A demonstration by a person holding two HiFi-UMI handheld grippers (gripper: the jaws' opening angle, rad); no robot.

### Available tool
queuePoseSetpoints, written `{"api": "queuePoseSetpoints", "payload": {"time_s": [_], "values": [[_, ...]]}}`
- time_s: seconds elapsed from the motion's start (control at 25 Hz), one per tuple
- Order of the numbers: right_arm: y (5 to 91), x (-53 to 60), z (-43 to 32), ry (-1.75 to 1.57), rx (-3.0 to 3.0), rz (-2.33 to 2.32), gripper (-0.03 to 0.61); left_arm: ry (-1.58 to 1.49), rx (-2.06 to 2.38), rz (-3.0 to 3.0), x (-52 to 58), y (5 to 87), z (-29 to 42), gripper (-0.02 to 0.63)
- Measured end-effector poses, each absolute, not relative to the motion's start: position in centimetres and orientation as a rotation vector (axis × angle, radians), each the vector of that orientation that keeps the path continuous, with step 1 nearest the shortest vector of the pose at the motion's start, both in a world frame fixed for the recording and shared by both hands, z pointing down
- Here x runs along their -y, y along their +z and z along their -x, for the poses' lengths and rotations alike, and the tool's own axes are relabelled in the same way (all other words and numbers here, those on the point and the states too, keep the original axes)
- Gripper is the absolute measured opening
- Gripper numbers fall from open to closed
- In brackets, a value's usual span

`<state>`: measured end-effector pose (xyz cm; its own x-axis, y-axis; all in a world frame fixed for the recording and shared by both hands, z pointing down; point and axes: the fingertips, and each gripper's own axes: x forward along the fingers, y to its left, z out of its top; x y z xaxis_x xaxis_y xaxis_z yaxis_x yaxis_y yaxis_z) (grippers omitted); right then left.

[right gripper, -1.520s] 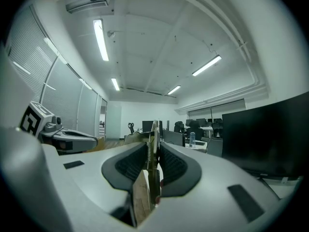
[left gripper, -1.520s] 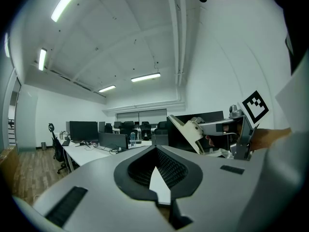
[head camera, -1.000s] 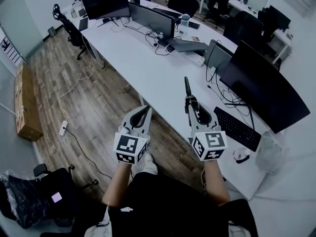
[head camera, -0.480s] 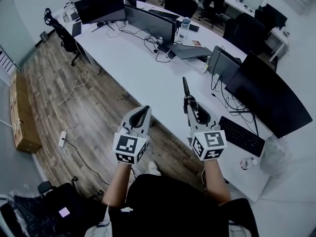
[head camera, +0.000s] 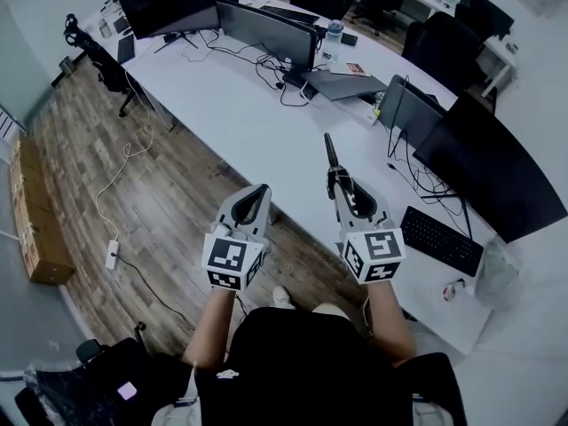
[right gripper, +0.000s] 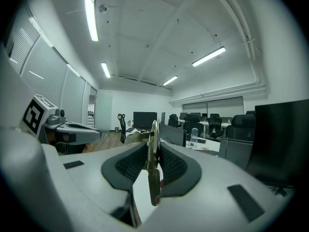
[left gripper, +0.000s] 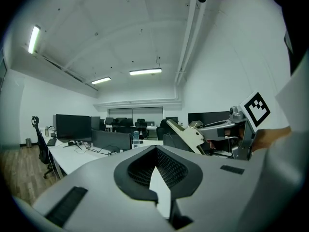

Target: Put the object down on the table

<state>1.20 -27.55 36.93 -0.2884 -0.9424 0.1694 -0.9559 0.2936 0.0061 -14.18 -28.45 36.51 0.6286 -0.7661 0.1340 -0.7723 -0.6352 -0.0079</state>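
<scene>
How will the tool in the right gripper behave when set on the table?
The tool looks metal with a spring, so probably rigid and fairly heavy. It is thin and flat, so likely lies still on the table, not rolling.

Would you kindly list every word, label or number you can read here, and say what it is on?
No text is readable.
The left gripper and right gripper bear only square codes, no letters.
The booklet and bottle: print too small.
</scene>
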Motion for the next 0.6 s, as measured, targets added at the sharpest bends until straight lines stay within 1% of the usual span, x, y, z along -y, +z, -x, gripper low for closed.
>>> {"api": "queuePoseSetpoints", "payload": {"time_s": [0.24,0.6], "values": [[38.5,28.7,-1.5,0.187,2.376,-1.778,0.097,0.235,1.275,-2.782,29.7,37.9,13.6,0.014],[41.6,30.7,-3.7,0.261,2.360,-1.753,0.097,0.316,1.246,-2.769,31.4,40.4,10.7,0.014]]}}
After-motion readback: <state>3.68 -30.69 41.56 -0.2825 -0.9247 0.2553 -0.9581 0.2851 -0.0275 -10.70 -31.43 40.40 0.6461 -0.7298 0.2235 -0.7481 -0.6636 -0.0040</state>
